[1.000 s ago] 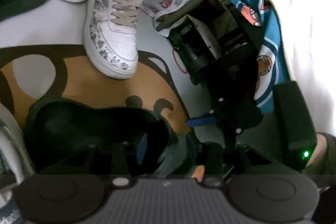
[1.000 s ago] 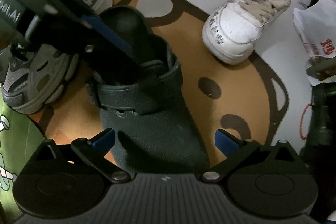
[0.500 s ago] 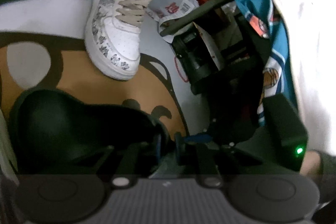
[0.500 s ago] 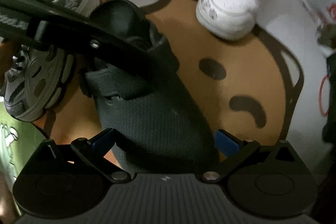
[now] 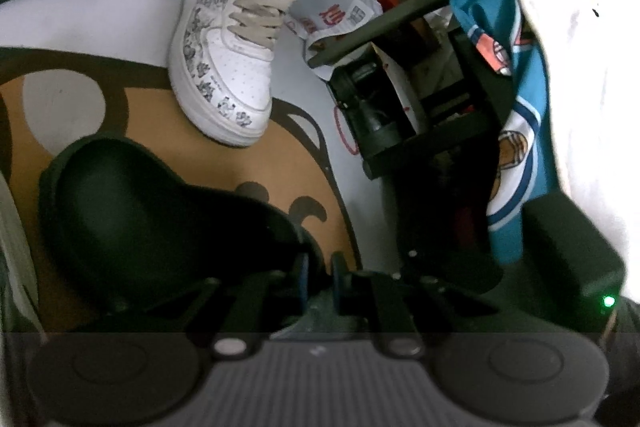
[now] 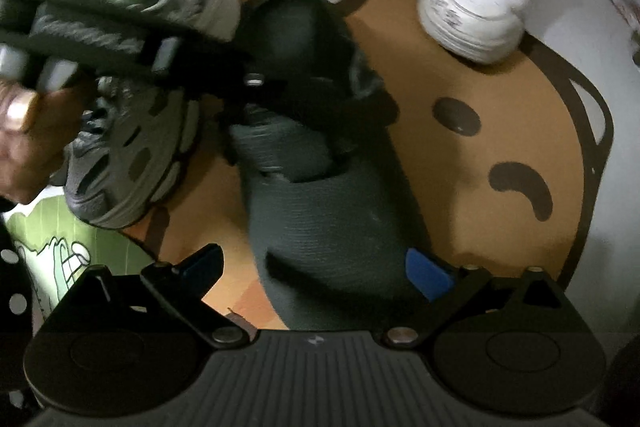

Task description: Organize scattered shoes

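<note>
Though dim-lit, dark green ribbed clog (image 6: 336, 211)

Left wrist view low, looking across floor, right wrist view steeply downward, both close on dark clog (image 5: 160, 219) (image 6: 332, 195)

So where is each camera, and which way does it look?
Left wrist: on the left gripper, looking slantwise down its fingers, shut on the dark clog, toward the white sneaker.
Right wrist: on the right gripper, looking steeply down; fingers open either side of the clog; a hand shows.
Shared: clog, sneaker, bear rug.
</note>
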`<control>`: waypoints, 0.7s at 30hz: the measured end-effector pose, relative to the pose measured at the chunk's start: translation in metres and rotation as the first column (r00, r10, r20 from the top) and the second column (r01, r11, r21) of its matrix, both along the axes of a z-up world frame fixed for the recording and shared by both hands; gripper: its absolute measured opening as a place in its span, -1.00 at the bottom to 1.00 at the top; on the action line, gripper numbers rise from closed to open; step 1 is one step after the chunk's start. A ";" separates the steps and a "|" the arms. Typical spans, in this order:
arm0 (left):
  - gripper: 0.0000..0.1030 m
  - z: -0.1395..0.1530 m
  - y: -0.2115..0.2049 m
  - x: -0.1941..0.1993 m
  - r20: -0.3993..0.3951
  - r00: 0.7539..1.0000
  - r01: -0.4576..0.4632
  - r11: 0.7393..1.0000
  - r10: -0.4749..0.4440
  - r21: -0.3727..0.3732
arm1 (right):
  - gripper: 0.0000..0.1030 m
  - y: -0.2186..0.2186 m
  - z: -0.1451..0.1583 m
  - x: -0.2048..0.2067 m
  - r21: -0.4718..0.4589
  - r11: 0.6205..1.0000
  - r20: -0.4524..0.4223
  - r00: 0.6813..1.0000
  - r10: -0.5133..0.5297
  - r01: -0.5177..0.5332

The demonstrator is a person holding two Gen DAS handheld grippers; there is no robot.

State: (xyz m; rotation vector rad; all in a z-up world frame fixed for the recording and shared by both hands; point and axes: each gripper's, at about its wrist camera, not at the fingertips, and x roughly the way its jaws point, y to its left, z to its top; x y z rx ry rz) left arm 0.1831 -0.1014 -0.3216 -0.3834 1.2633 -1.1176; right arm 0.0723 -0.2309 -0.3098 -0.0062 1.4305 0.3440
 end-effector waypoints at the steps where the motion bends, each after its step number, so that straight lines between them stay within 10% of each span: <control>1: -0.78 0.000 0.000 0.000 -0.001 1.000 0.001 1.000 -0.001 0.000 | 0.96 0.002 0.003 0.000 0.024 1.000 0.001 1.000 0.000 0.000; 9: -0.75 0.000 0.002 -0.001 0.006 1.000 0.004 1.000 -0.004 0.006 | 0.95 0.004 0.011 0.001 0.109 0.994 0.011 1.000 0.026 -0.027; 21: -0.51 0.006 0.012 -0.011 0.071 0.994 0.072 0.995 -0.077 0.071 | 0.95 -0.012 -0.008 0.002 -0.051 0.999 0.037 0.999 0.007 -0.006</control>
